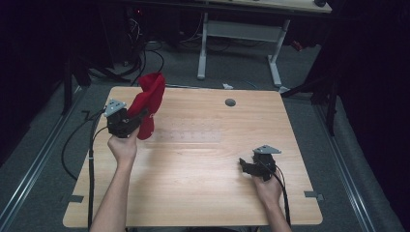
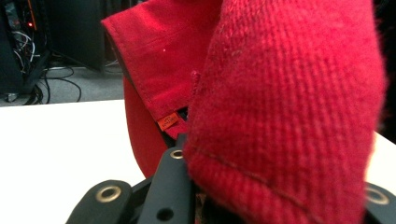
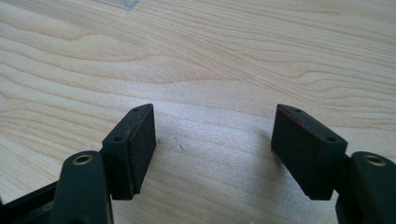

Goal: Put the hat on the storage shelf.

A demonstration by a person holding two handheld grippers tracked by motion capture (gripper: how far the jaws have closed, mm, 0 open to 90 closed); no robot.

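Table (image 1: 203, 169): pale wood, broad, bare around the middle; clear strip (image 1: 186, 137) lying flat near the centre, small grey disc (image 1: 230, 102) toward the far edge.
Cloth (image 1: 149, 104): red, knitted on one face, hemmed woven edge on the other, small orange tag at the seam (image 2: 168, 122); lifted at the table's far-left corner, standing up in a loose twist above the left tool, lower end drooping toward the wood.
Handling: likely light, soft, floppy; no shape of its own, bound to sag and swing from any single pinch; fuzzy knit probably grippy, little risk of slipping, none of breaking.
Where to grab: best guess, a free hem or corner, so the rest hangs open rather than bunched.
Left gripper (image 1: 126, 121): clenched on a fold of the cloth, fabric spilling over the jaws in the left gripper view.
Right gripper (image 3: 214, 149): jaws spread wide, nothing between them, resting low over bare wood at near right, well apart from the cloth.
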